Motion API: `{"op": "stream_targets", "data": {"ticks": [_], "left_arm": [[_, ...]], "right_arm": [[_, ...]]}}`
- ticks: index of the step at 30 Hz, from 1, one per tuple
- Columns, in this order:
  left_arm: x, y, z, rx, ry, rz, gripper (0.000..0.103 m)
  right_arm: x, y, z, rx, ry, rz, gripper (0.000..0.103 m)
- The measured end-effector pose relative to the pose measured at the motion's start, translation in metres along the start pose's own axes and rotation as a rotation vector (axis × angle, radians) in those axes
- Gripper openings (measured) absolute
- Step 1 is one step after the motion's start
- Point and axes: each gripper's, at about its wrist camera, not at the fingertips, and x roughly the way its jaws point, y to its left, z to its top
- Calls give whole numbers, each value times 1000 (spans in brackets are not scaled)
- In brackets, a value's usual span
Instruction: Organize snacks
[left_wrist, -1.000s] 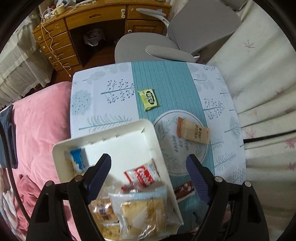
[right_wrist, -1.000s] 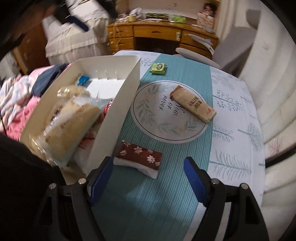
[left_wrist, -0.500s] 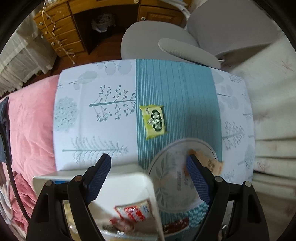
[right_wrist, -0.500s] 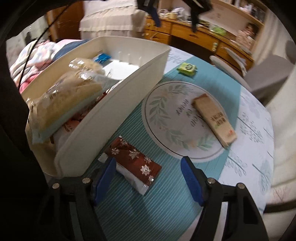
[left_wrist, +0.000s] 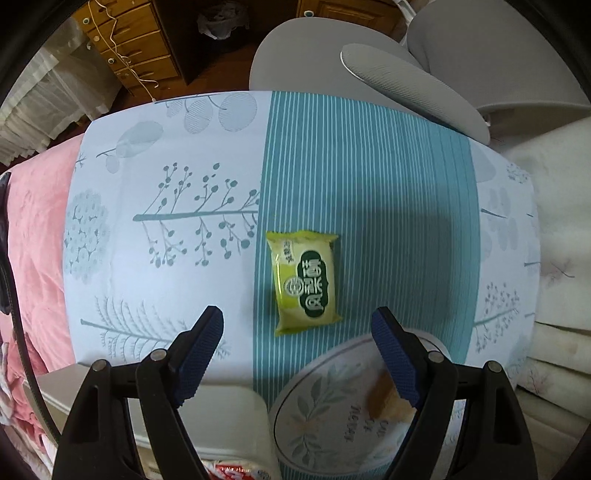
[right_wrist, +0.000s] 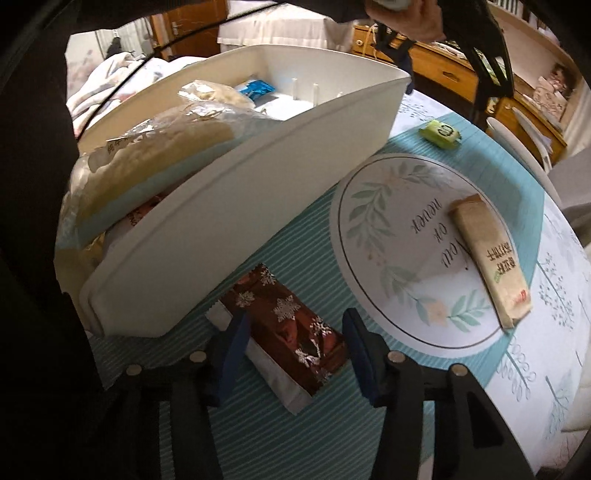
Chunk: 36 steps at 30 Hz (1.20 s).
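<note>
A yellow-green snack packet (left_wrist: 306, 281) lies on the teal striped cloth. My left gripper (left_wrist: 297, 321) is open just above and short of it, fingers either side. My right gripper (right_wrist: 293, 325) is open around a dark red snowflake-print packet (right_wrist: 291, 317), its fingers close to both sides without clearly pressing. The white bin (right_wrist: 236, 206) holds several snacks, among them a large clear-wrapped cake (right_wrist: 159, 155) and a blue packet (right_wrist: 255, 88). A tan wrapped bar (right_wrist: 487, 258) lies on the round printed mat. The green packet also shows far off in the right wrist view (right_wrist: 441, 133).
The bin's rim (left_wrist: 236, 410) sits under my left gripper. A grey chair (left_wrist: 406, 70) stands past the table's far edge, a wooden desk (left_wrist: 129, 40) behind it. Pink bedding (left_wrist: 33, 221) lies to the left, white fabric (left_wrist: 554, 221) to the right.
My left gripper moved forward from over the bin toward the green packet. My right gripper moved down and forward to the red packet and narrowed around it.
</note>
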Motion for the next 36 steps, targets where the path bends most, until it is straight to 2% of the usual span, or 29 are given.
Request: {"op": "stream_targets", "data": {"ticks": [5,7,8,14,16,21,23,24,26,27,36], "left_arm": [[17,-5,7,-14,13,18,73],[24,-6,10,-23,21,23,62],[27,-6,11,-30,29,22,59],[40,-5,13,-63,46,19,53],[43,-4,15,-71,50,17,46],[48,-3,23,-94,44,12,45],[47,-1,23,-91,37,16,36],[47,0,24,-90,36,15,36],[46,3,25,-100,40,2,36],[46,5,25,-106,43,-6,36],[19,7,10,-97,18,-78,36]], "right_arm": [[1,0,-1,-25,-16,25,46],[2,-1,0,-27,-18,38,42],[1,-2,-1,-27,-20,44,41],[2,-6,-2,-18,-12,75,34],[3,-7,-2,-13,-8,86,33],[2,-13,0,3,-1,99,26],[1,-15,1,5,2,96,19],[1,-17,1,15,5,98,18],[-1,-22,3,26,11,87,4],[-1,-22,3,28,18,85,1],[-5,-27,1,110,41,77,0]]}}
